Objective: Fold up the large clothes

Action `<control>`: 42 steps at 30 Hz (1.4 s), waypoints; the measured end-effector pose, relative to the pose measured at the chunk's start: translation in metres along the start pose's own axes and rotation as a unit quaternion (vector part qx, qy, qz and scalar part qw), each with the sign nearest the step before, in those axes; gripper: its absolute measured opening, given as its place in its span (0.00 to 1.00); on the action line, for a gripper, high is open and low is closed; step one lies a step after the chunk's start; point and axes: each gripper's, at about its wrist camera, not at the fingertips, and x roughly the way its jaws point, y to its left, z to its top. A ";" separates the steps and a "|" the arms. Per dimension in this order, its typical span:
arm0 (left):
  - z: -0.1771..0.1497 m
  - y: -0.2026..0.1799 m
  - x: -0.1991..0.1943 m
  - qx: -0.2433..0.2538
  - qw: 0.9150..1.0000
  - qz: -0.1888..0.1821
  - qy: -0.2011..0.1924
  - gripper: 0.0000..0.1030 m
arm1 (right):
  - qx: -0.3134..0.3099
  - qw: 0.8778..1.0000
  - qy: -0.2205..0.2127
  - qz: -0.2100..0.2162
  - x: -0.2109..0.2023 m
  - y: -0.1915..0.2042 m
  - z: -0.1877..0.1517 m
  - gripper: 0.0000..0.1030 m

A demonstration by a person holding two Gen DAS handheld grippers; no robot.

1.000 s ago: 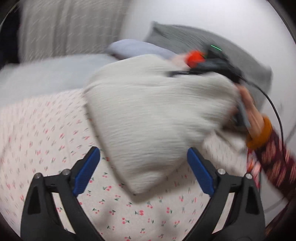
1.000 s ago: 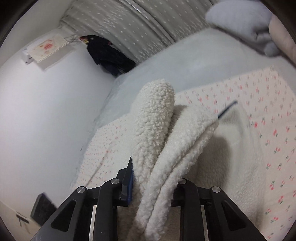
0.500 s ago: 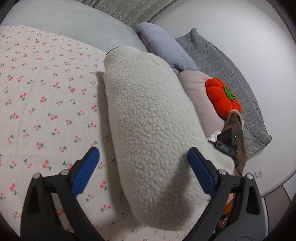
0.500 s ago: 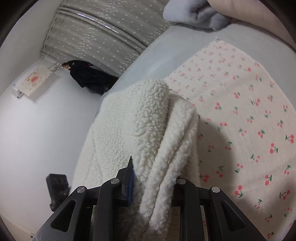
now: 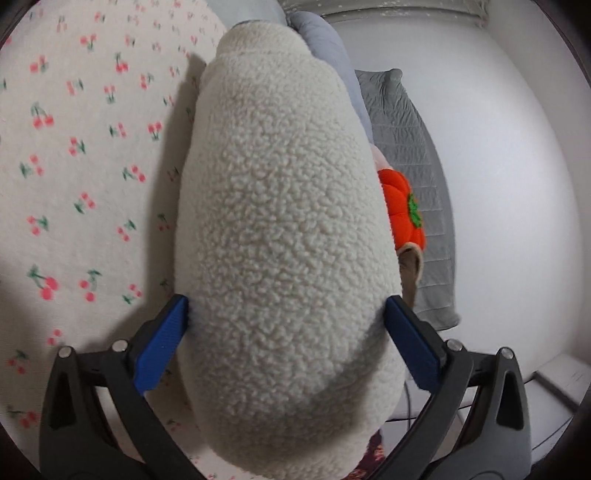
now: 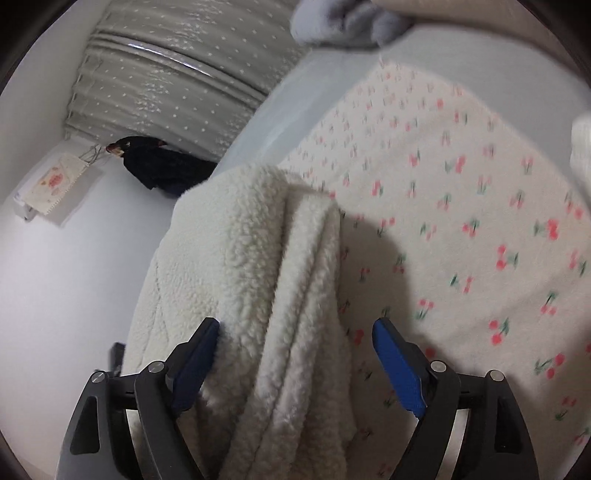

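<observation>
A cream fleece garment [image 5: 280, 184] lies bunched on the cherry-print bedspread [image 5: 74, 147]. It fills the gap of my left gripper [image 5: 287, 306], whose jaws are opening at their widest; the blue pads [image 5: 162, 343] only brush its sides. In the right wrist view the folded layers of the fleece [image 6: 240, 240] run between the jaws of my right gripper [image 6: 295, 325], which are opening. Its left pad [image 6: 195, 358] touches the pile and its right pad stands clear over the bedspread [image 6: 461, 203].
An orange pumpkin cushion [image 5: 404, 210], a grey quilted pillow [image 5: 410, 122] and a blue-grey pillow [image 5: 325, 33] sit behind the fleece by the white wall. A dotted grey curtain [image 6: 166, 81] and a dark garment [image 6: 159, 166] are beyond the bed's far side.
The right jaws were shut on the fleece fold and have sprung wide, letting it go. Both grippers came down toward the bed. The left view rolled, and the fleece now fills its gap.
</observation>
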 end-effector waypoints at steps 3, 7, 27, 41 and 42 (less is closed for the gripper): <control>-0.007 -0.004 0.000 0.014 1.000 -0.010 -0.017 0.95 | 0.068 0.995 0.030 0.066 0.019 -0.025 -0.007 0.72; -0.024 -0.019 -0.018 0.040 0.999 0.004 -0.032 0.83 | 0.063 0.994 0.017 0.089 0.012 -0.013 -0.021 0.50; -0.139 0.000 -0.183 0.055 0.977 0.148 -0.141 0.81 | -0.005 0.991 0.128 0.028 0.063 0.104 -0.121 0.68; -0.172 -0.095 -0.174 0.297 0.918 0.206 -0.162 0.68 | -0.156 0.986 0.017 -0.057 -0.032 0.182 -0.158 0.70; -0.175 -0.093 -0.167 0.307 0.918 0.200 -0.150 0.66 | -0.172 0.984 0.002 -0.046 -0.034 0.192 -0.165 0.70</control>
